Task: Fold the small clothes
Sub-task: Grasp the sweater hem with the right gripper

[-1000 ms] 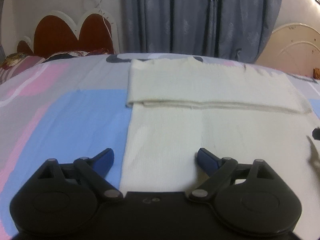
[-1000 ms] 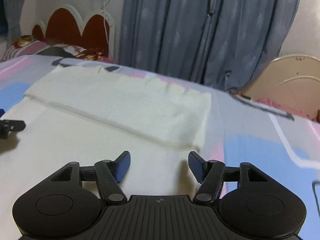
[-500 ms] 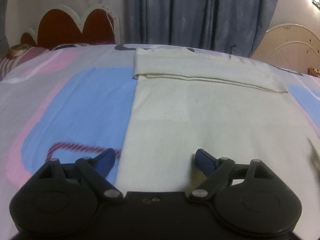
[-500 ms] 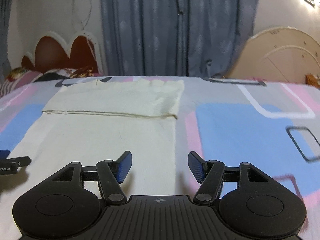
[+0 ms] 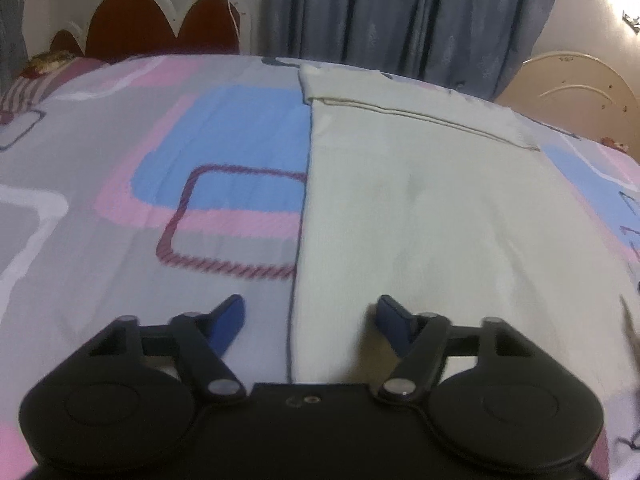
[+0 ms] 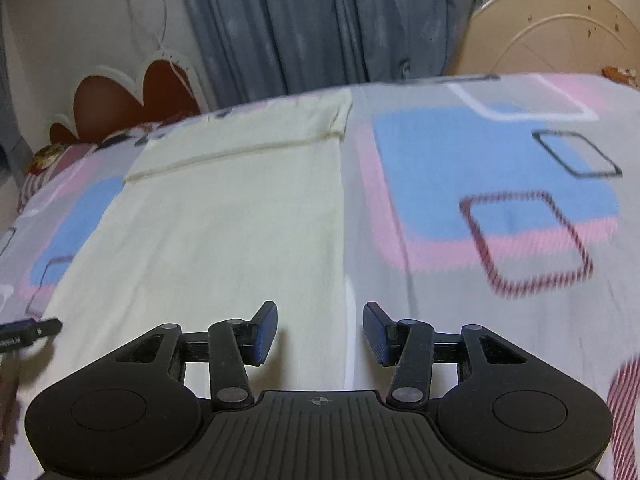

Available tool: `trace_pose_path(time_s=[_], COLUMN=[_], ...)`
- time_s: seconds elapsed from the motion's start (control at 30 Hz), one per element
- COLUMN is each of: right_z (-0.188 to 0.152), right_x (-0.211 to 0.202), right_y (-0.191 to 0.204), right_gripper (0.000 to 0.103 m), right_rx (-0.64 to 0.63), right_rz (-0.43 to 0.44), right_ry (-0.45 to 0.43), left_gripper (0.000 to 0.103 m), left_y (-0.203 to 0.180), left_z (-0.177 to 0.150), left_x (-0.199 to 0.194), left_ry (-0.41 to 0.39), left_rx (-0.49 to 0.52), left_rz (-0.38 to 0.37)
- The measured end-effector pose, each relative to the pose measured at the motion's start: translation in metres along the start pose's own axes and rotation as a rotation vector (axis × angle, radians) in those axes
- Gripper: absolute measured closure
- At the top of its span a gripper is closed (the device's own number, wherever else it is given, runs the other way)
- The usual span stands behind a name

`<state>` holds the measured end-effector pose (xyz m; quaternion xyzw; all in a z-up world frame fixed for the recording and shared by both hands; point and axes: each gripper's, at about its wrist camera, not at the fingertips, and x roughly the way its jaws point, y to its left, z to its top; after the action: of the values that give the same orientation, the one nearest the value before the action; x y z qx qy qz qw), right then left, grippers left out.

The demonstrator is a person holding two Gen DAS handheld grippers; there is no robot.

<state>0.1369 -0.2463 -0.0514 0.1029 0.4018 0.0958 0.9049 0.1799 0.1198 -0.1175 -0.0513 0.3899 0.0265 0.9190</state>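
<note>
Both grippers drawn back to near hem, cream garment [image 5: 432,216] unmoved, jaws closing

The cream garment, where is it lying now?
The cream garment lies flat on the patterned bedsheet, its far end folded over toward the curtain.

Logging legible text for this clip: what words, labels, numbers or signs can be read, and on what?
No text is readable.
Left gripper body: small embossed mark, too faint to read.
Right gripper body: crosshair symbol, no letters.
White label at the right view's left edge: too blurred.
</note>
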Motion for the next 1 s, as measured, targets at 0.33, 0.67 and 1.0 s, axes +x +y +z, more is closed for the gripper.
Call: trace_pose_path(time_s=[0.33,0.67,1.0], right_z=[-0.031,-0.020,-0.025], right_x=[-0.026,0.001,0.006], right_y=[-0.010,-0.028,-0.019], right_gripper=[0.055,0.055,0.066], right_rx=[0.069,0.185,0.158], right_rz=[-0.011,0.102,0.238], right_ry=[0.003,0.046,0.074], left_gripper=[0.042,0.042,0.050], left_y=[0.015,0.023,0.018], left_z=[-0.019,-0.003,-0.016], left_x=[-0.018,0.000,-0.004], left_ry=[0.019,0.063,0.063], left_rx=[-0.005,-0.019,-0.052], left_rz=[-0.064,-0.120,-0.254])
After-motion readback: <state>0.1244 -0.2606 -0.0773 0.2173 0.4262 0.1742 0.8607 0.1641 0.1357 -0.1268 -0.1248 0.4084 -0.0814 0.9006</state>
